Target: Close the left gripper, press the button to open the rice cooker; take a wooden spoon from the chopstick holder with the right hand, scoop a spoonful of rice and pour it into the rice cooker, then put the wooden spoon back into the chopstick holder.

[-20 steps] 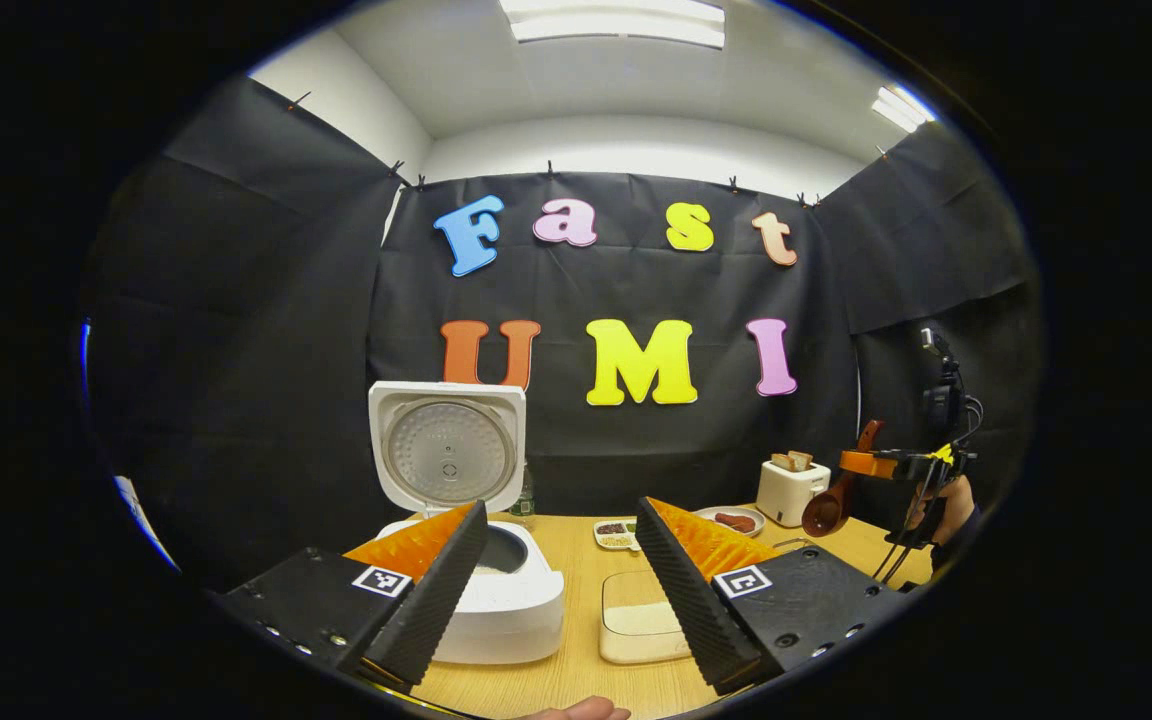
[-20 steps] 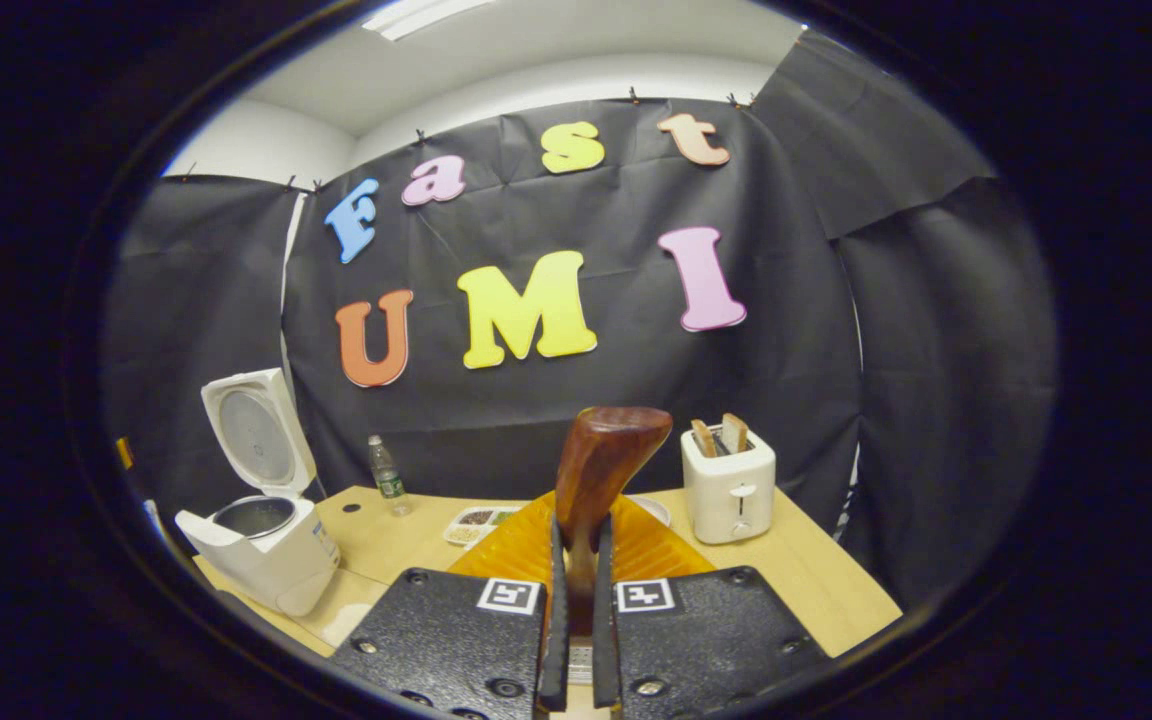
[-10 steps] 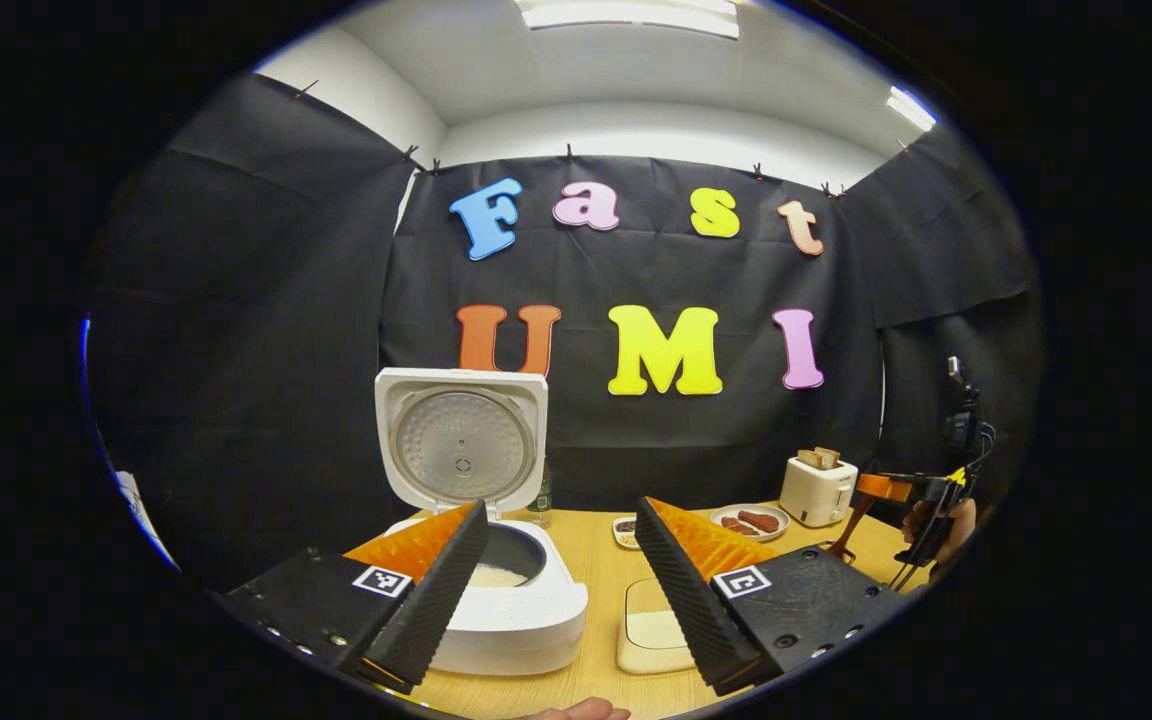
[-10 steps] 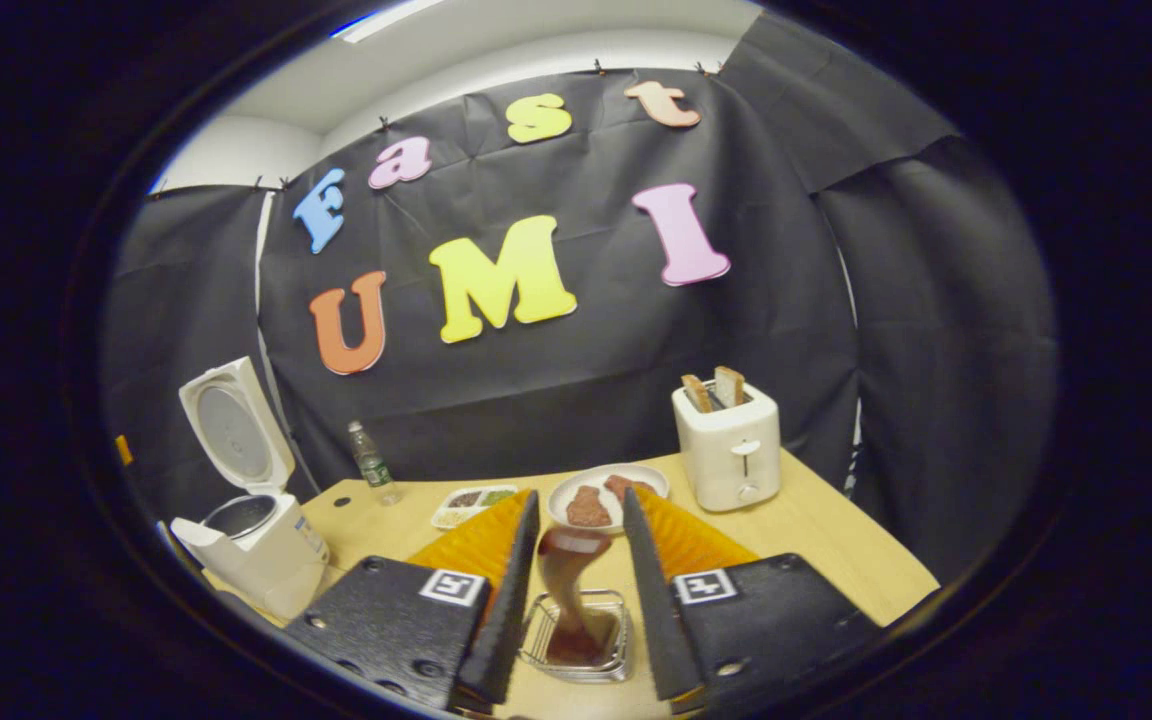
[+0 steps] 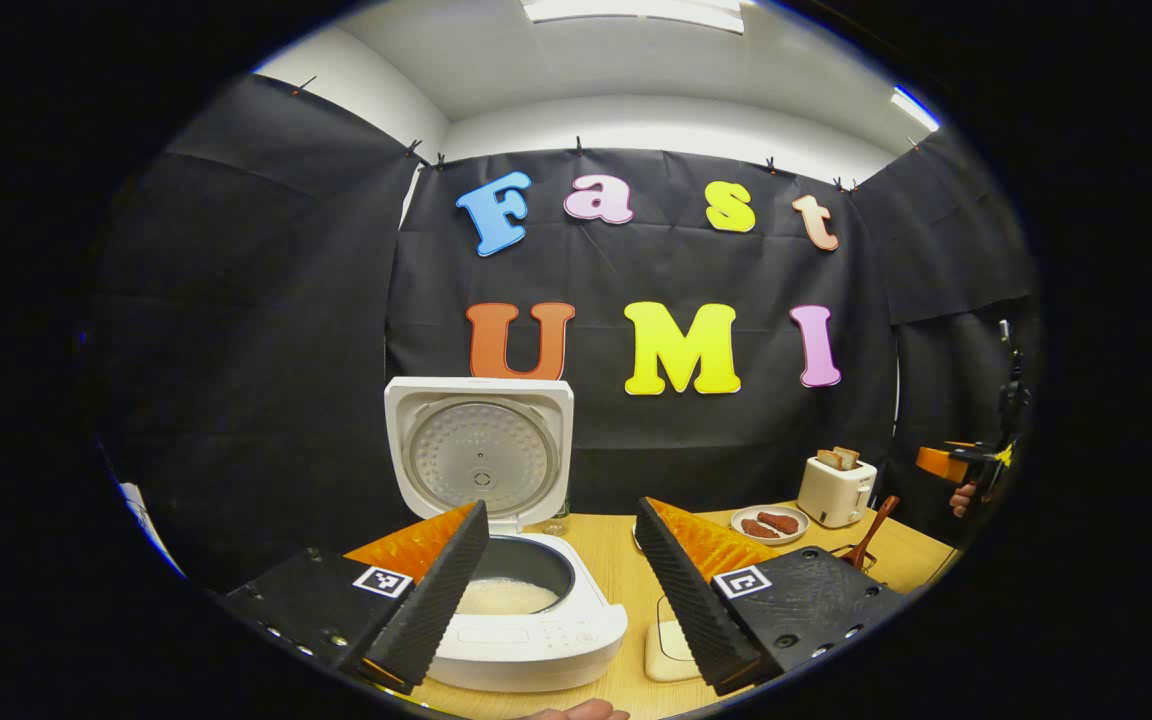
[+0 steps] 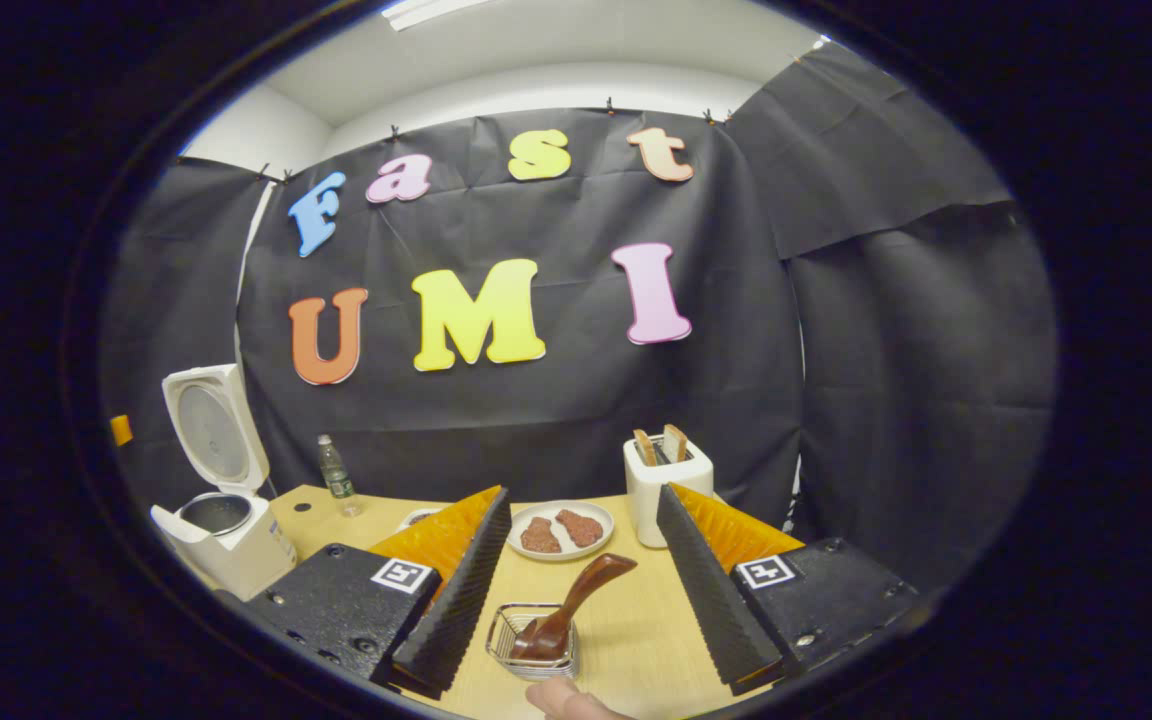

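Spoon, dark wooden, leans in wire chopstick holder, bottom centre; right gripper wide, empty. Left gripper wide over open white rice cooker. Risk, I judge: leaning handle tips the light holder if bumped.

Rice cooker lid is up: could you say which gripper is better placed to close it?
Left gripper, probably: the rice cooker sits just ahead of its open fingers; the right gripper is far from it.

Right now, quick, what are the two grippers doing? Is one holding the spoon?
Left gripper: open, holding nothing, above the rice cooker.
Right gripper: open, holding nothing; the wooden spoon stands in the holder.
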`<state>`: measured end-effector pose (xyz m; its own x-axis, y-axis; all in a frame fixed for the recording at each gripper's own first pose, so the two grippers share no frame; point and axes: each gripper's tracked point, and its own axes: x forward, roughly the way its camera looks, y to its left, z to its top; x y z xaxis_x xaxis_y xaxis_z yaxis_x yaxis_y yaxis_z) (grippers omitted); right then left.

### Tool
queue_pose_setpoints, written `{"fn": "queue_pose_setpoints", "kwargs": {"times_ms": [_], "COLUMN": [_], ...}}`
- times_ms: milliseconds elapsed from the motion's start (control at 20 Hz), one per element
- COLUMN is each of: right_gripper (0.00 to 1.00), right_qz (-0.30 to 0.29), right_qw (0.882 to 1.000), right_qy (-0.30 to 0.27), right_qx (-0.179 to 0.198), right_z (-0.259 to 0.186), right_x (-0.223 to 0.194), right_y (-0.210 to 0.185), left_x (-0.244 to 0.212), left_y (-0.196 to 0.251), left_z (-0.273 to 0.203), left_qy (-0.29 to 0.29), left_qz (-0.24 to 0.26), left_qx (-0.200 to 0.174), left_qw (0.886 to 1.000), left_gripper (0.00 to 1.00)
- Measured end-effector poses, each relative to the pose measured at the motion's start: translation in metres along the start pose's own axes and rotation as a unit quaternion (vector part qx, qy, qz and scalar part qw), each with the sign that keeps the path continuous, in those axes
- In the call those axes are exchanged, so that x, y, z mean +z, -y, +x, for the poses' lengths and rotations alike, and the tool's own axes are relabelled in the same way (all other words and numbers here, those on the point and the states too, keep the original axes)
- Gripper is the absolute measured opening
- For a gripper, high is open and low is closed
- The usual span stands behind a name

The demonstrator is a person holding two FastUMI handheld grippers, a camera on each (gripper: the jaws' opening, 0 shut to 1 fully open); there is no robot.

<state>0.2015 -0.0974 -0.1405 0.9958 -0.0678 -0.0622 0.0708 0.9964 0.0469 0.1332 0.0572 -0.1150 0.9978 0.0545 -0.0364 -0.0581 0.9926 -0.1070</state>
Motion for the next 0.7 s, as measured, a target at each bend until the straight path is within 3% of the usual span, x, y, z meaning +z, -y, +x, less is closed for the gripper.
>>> {"fn": "queue_pose_setpoints", "kwargs": {"times_ms": [50, 100, 250, 350, 400, 450, 500, 700], "right_gripper": [0.9, 0.95, 0.95, 0.91, 0.95, 0.9, 0.95, 0.95], "right_qz": [-0.004, -0.009, 0.006, 0.024, 0.029, 0.031, 0.03, 0.011], "right_qw": [1.0, 1.0, 1.0, 1.0, 0.999, 0.999, 0.999, 0.999], "right_qy": [0.0, 0.0, 0.005, 0.006, 0.01, 0.019, 0.025, 0.034], "right_qx": [-0.007, -0.014, -0.022, -0.019, -0.02, -0.02, -0.019, -0.01], "right_z": [-0.008, -0.017, -0.043, -0.055, -0.061, -0.066, -0.07, -0.081], "right_x": [0.004, 0.009, 0.026, 0.033, 0.037, 0.044, 0.048, 0.055], "right_y": [0.003, 0.005, 0.007, 0.005, 0.006, 0.006, 0.004, -0.007], "left_x": [0.0, 0.004, 0.022, 0.035, 0.042, 0.051, 0.059, 0.09], "left_y": [-0.004, -0.009, -0.021, -0.033, -0.038, -0.044, -0.051, -0.065], "left_z": [0.005, 0.009, 0.024, 0.036, 0.042, 0.048, 0.056, 0.091], "left_qy": [-0.005, -0.006, 0.002, 0.006, 0.008, 0.013, 0.016, 0.036], "left_qz": [0.0, 0.004, 0.002, -0.003, 0.001, 0.008, 0.015, 0.005], "left_qx": [0.0, 0.004, -0.001, 0.003, 0.004, 0.007, 0.014, 0.012], "left_qw": [1.0, 1.0, 1.0, 1.0, 1.0, 1.0, 1.0, 0.999], "left_gripper": [0.94, 0.94, 0.94, 0.94, 0.94, 0.94, 0.94, 0.94]}}
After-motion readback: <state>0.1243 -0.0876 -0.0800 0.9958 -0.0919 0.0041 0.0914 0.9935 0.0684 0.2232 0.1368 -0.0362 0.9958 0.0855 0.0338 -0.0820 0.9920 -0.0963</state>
